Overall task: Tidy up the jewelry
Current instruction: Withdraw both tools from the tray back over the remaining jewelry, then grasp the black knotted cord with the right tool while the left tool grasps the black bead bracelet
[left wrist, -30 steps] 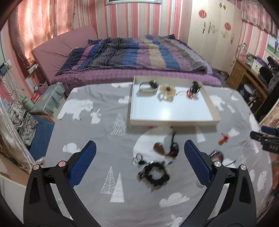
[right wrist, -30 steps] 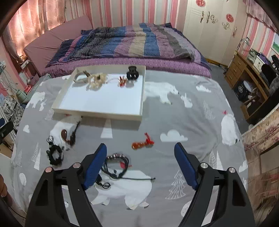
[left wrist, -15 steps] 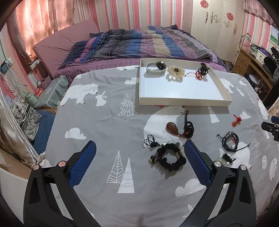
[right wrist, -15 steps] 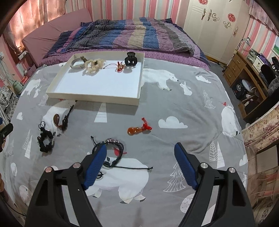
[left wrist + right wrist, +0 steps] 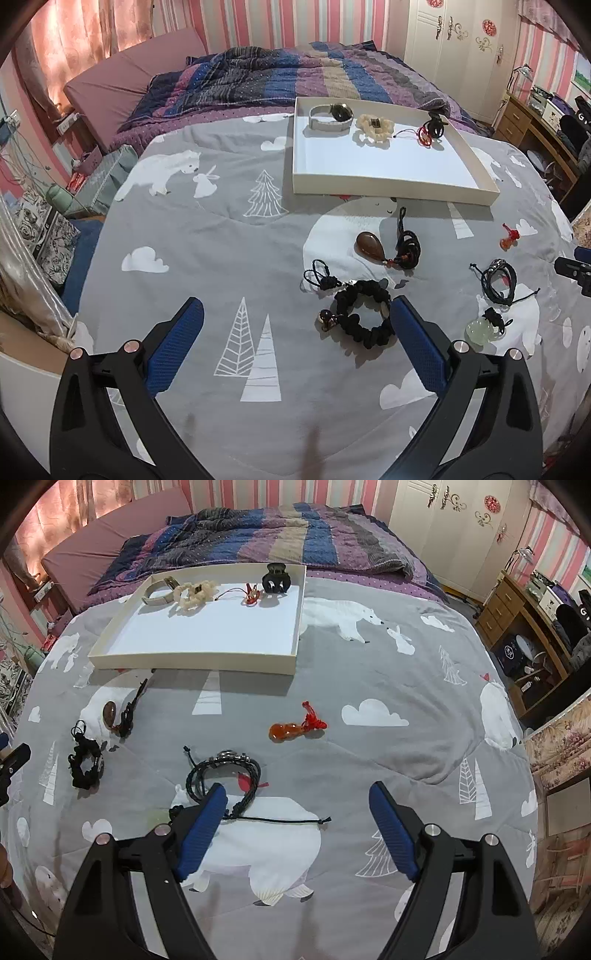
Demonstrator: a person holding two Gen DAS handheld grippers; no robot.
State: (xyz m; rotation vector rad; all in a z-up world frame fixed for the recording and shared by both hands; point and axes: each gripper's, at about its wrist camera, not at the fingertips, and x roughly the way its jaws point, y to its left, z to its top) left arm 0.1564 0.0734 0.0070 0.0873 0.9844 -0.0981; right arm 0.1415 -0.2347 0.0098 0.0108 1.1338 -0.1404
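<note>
Claws hover over grey bear-print bedspread (image 5: 207, 236), both spread wide, holding nothing. Left claw (image 5: 295, 339) lower frame, black scrunchie (image 5: 364, 319) by its right finger. Right claw (image 5: 295, 818) beside black cord bracelets (image 5: 223, 771). White tray (image 5: 373, 166) upper right in left view.

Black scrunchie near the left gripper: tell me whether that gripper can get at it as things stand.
Probably yes. The left gripper is open, and the black scrunchie lies uncovered on the blanket beside its right finger; nothing blocks it.
</note>
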